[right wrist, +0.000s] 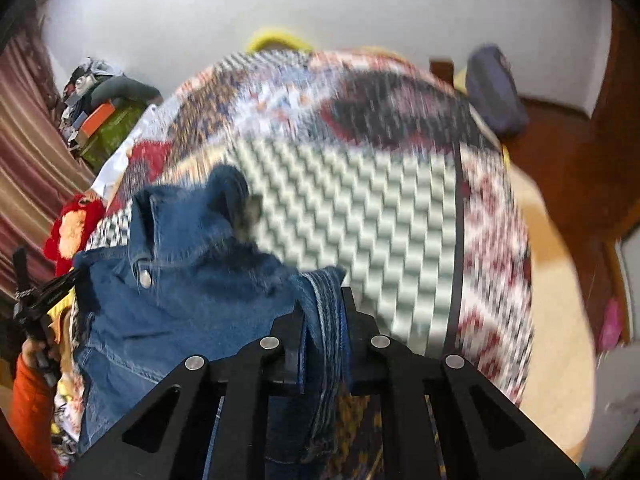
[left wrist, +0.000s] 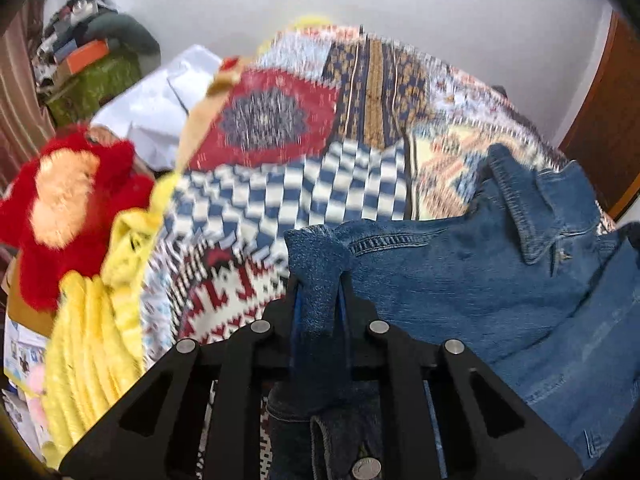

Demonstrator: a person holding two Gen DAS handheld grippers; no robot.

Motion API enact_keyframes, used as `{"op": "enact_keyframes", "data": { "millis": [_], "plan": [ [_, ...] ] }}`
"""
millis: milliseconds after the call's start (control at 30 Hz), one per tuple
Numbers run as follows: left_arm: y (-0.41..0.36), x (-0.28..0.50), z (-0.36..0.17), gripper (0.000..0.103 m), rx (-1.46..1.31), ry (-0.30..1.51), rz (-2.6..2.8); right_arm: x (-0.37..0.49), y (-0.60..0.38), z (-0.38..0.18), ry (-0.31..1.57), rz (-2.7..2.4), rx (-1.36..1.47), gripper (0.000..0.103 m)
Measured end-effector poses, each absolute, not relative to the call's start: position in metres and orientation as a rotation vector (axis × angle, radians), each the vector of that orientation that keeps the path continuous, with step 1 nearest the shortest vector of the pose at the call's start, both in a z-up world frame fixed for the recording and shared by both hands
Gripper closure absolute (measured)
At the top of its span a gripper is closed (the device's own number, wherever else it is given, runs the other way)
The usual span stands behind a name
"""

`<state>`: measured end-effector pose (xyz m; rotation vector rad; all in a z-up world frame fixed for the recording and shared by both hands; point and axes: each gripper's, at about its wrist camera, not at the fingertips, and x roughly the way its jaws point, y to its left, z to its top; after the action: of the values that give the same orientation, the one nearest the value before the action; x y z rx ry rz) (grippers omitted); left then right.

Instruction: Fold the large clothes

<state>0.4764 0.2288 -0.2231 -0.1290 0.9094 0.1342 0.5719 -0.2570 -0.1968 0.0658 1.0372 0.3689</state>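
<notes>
left gripper (left wrist: 319, 280) nearly closed, clamped on a bunched edge of the denim jacket (left wrist: 480, 280); fingers (left wrist: 344, 300) pressed against the cloth on both sides. right gripper (right wrist: 322, 312) also narrow, pinching another folded edge of the same jacket (right wrist: 180, 300). jacket stretched between the two, over the near part of a patterned bedspread (left wrist: 280, 184), collar turned toward the far side.

bedspread blurred in both views, pattern hard to read in the right one. lower part of the jacket cut off by the gripper bodies. at the left edge of the right view, the left gripper (right wrist: 44, 284) seen only partly, with an orange sleeve (right wrist: 28, 408) below it. pile on a green box (left wrist: 92, 80) in the far corner too small to sort out.

counted: one jacket, two grippers, one red plush toy (left wrist: 68, 208), one yellow blanket (left wrist: 96, 340) beside it, one white cloth (left wrist: 160, 112) behind, one dark cushion (right wrist: 496, 92) at the far right of the bed.
</notes>
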Motion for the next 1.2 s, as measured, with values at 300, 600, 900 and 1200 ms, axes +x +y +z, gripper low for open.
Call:
{"op": "enact_keyframes", "data": {
  "millis": [300,600,900,1200],
  "plan": [
    [0.257,0.495,-0.222,0.088,-0.127,0.907,0.194,0.632,-0.229,-0.206,1.019,0.337,-0.032,0.093],
    [0.267,0.512,-0.269,0.078,-0.122,0.978,0.231,0.636,-0.228,-0.268,1.085,0.299,-0.192,0.087],
    [0.263,0.51,-0.268,0.076,-0.149,1.021,0.234,0.622,-0.241,-0.267,1.065,0.159,-0.31,0.018],
    [0.235,0.478,-0.214,0.059,-0.08,0.985,0.204,0.563,-0.253,-0.181,0.981,0.226,-0.21,0.018]
  ]
}}
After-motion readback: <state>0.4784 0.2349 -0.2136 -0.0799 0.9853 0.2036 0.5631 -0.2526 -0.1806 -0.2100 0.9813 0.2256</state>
